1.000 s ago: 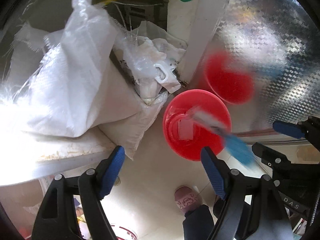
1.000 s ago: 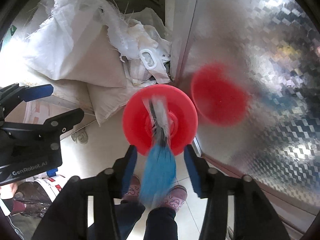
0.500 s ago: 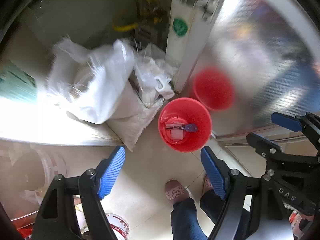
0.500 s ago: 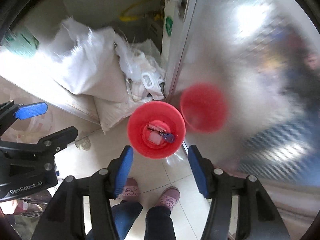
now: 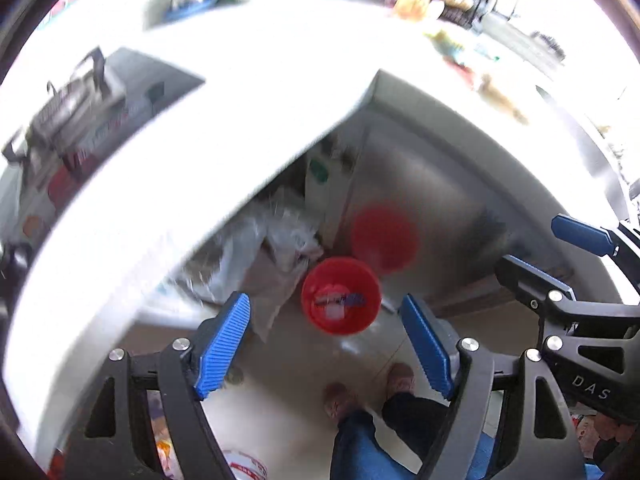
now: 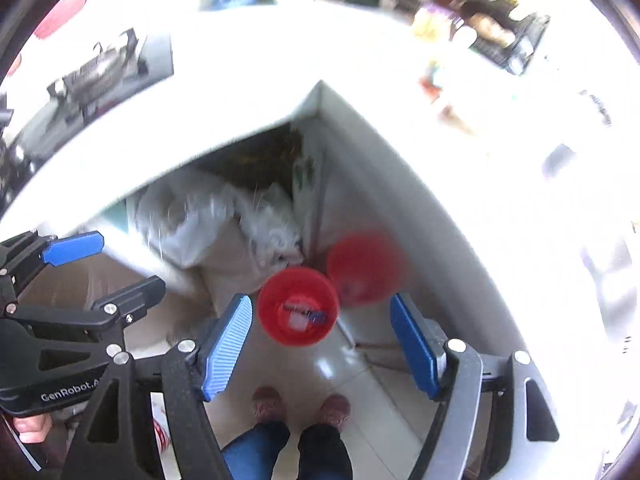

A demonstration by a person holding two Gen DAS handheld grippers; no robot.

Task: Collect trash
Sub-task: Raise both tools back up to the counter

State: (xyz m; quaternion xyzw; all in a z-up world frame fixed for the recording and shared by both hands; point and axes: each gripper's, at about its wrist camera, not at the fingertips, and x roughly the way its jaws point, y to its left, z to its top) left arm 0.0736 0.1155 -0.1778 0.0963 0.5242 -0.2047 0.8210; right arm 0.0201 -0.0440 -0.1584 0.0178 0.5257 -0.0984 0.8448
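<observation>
A red bin stands on the tiled floor far below both grippers; it also shows in the right wrist view. Inside it lie a white scrap and a blue wrapper. My left gripper is open and empty, high above the bin. My right gripper is open and empty too, beside the left one. The right gripper also shows at the right edge of the left wrist view.
A bright white countertop juts over the floor at left. White sacks and bags are piled under it behind the bin. A shiny metal cabinet door at right mirrors the bin. The person's feet stand below.
Both grippers have risen well above the bin and now look down over the countertop. The blue wrapper left the right gripper and lies in the bin.
</observation>
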